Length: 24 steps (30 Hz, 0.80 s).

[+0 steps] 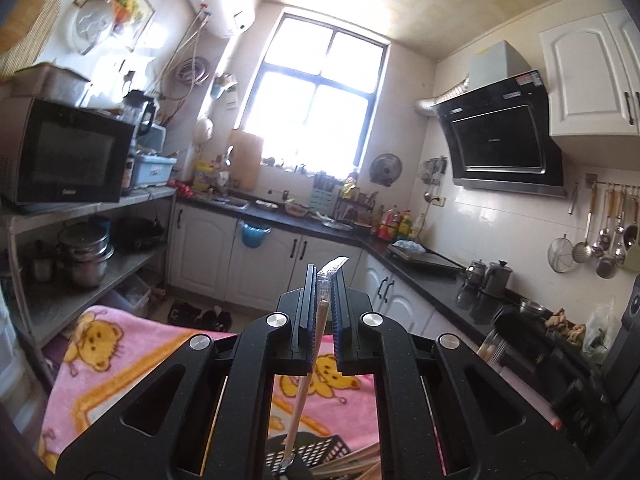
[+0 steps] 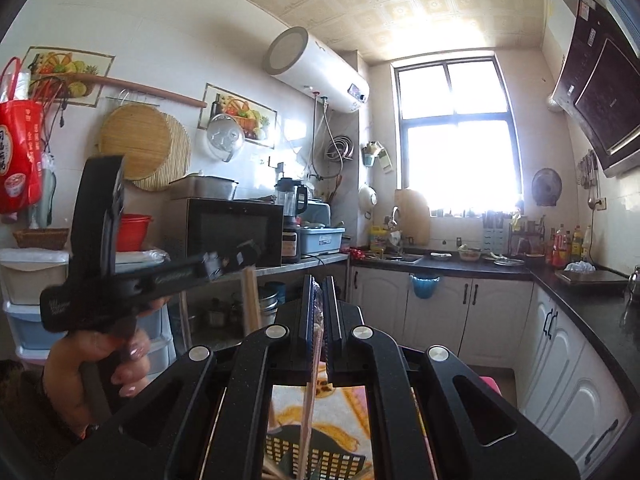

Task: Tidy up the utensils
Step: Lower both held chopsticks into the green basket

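A plastic-wrapped pair of chopsticks (image 1: 309,364) is being gripped by the left gripper (image 1: 324,280), whose fingers (image 1: 307,300) are clenched on it near its upper end. The wrapper's clear tip is being shown just past the fingertips, and the rest of the pair is hanging down behind the fingers toward a black slotted basket (image 1: 320,450) below, in which more chopsticks are lying. A second wrapped pair of chopsticks (image 2: 311,400) is being pinched in the same way by the right gripper (image 2: 319,286): its top is caught between the closed fingers (image 2: 307,304), its length trailing down below them over the basket (image 2: 324,452). The pink cartoon blanket (image 1: 112,360) is being seen beneath both.
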### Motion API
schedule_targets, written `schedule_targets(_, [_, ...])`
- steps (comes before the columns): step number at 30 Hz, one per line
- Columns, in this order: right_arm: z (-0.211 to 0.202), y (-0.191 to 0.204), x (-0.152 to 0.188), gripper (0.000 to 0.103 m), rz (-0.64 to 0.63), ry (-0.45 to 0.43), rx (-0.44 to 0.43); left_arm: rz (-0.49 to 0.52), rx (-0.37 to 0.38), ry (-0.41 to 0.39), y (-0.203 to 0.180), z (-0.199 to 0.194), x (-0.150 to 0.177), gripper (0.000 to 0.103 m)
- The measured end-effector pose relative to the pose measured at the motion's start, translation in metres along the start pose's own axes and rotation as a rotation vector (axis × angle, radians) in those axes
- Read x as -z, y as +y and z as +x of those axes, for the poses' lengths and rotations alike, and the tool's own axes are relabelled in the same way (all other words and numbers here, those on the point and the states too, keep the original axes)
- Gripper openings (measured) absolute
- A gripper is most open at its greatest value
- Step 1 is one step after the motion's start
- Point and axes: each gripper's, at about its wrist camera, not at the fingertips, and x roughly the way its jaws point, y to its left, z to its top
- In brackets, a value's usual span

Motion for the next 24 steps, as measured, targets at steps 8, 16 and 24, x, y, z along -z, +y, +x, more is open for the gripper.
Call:
schedule_targets(8, [0.031, -0.012, 0.011, 0.004, 0.007, 0.035, 0.023, -0.032, -0.030, 0.041, 0.024, 0.013, 0.023, 0.004])
schedule_targets(16, [0.058, -0.024, 0.038, 0.004, 0.039, 0.099, 0.036, -0.044, -0.042, 0.074, 0.035, 0.023, 0.045, 0.004])
schedule_targets(24, [0.073, -0.029, 0.065, 0.005, 0.049, 0.137, 0.047, -0.047, -0.054, 0.115, 0.042, 0.031, 0.070, 0.004])
